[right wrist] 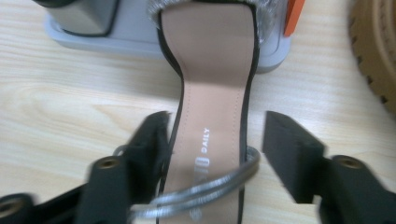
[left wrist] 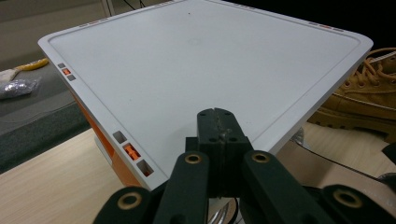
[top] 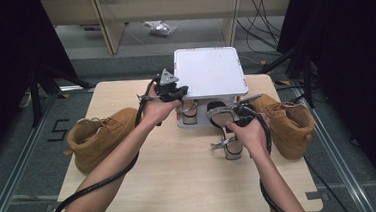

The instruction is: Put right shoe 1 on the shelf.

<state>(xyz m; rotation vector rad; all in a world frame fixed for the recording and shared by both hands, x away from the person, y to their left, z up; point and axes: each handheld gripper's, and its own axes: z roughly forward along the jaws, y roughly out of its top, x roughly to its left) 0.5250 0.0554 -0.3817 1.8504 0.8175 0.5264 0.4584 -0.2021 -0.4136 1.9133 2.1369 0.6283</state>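
The silver-strapped, block-heeled sandal with a tan insole (right wrist: 210,107) stood on the pale wooden table (top: 180,171), its toe tucked under the front of the white, flat-topped shoe rack with orange clips (top: 208,72) and its heel toward the person. The right gripper (right wrist: 212,144) straddled the heel end, its jaws wide — neither pad pressed on the shoe, though the left one lay close to the insole's edge. The left gripper (left wrist: 217,128) hovered over the rack's near edge with its jaws closed together on nothing.

The sandal looked light and stiff in the sole, but its thin ankle strap (right wrist: 205,193) would likely flex and slip; the firm sides of the insole just ahead of the heel seemed the safer hold.

A second sandal (top: 190,112) sat under the rack, to the left. One tan suede lace-up boot (top: 100,137) lay left of the rack, another (top: 287,124) right of it — close beside the right hand (top: 250,131), crowding any outward swing.
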